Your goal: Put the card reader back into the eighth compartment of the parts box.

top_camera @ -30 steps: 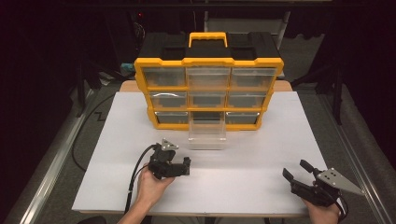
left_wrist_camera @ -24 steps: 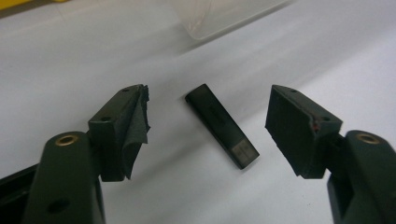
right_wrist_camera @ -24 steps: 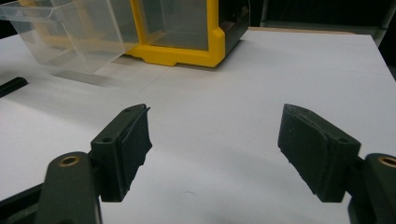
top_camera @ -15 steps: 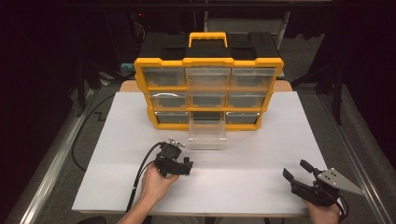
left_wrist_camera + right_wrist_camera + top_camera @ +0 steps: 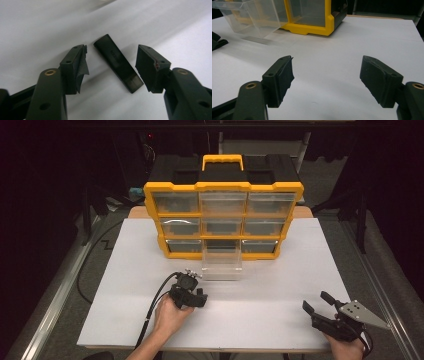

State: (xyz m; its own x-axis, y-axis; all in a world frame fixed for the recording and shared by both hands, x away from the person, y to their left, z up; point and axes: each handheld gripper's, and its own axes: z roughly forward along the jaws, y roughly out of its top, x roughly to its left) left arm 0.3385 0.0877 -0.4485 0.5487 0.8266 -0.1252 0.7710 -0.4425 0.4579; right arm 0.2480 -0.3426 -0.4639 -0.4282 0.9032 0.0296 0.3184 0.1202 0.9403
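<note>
Black stick (image 5: pixel 117 62) slantwise between parted jaws

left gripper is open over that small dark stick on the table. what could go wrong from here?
1. The dark stick lies slanted between the left gripper jaws, so closing may twist or flick it away.
2. The left pad liner looks torn and peeling, so grip may slip.
3. The pulled-out clear drawer sits just ahead and might get bumped.

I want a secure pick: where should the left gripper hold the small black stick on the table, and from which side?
Grip the black stick across its narrow width near mid-length, from above. It lies flat between the left gripper's open jaws, long sides facing the pads.
</note>
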